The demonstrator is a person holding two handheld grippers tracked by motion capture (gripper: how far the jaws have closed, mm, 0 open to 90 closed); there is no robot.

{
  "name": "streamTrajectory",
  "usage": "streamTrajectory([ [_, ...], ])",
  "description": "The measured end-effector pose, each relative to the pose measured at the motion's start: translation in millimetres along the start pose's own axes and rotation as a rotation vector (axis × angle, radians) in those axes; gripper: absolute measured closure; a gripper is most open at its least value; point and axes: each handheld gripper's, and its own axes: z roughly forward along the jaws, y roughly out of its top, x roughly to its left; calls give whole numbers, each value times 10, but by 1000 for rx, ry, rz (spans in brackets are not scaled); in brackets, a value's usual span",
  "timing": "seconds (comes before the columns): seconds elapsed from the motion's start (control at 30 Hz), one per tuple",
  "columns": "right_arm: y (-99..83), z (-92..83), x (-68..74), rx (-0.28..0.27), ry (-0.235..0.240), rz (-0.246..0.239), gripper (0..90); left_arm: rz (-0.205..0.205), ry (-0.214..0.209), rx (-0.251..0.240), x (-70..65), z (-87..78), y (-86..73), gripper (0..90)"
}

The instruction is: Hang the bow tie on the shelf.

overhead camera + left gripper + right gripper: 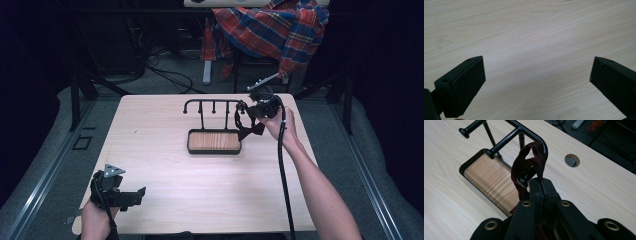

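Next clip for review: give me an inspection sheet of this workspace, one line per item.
Surface: light wooden table, bare in front of the left claw; a round hole shows beyond the rack.
Job's things: black rack with pegs, standing on a wooden tray base; a dark red strap looped over the rack's end peg.
Clutter: nothing seen on the table.
Grippers: left claw open, low over the near-left table; right claw shut on the strap at the rack.
Cables: black cable trailing along the right forearm; more cables on the floor.
Surroundings: plaid cloth draped behind the table; dark room.
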Motion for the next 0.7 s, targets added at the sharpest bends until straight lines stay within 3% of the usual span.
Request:
streamTrajectory([
  [0.7,-12,127,-74,-2,3,37,887,-1,-2,1,0,1,0,2],
])
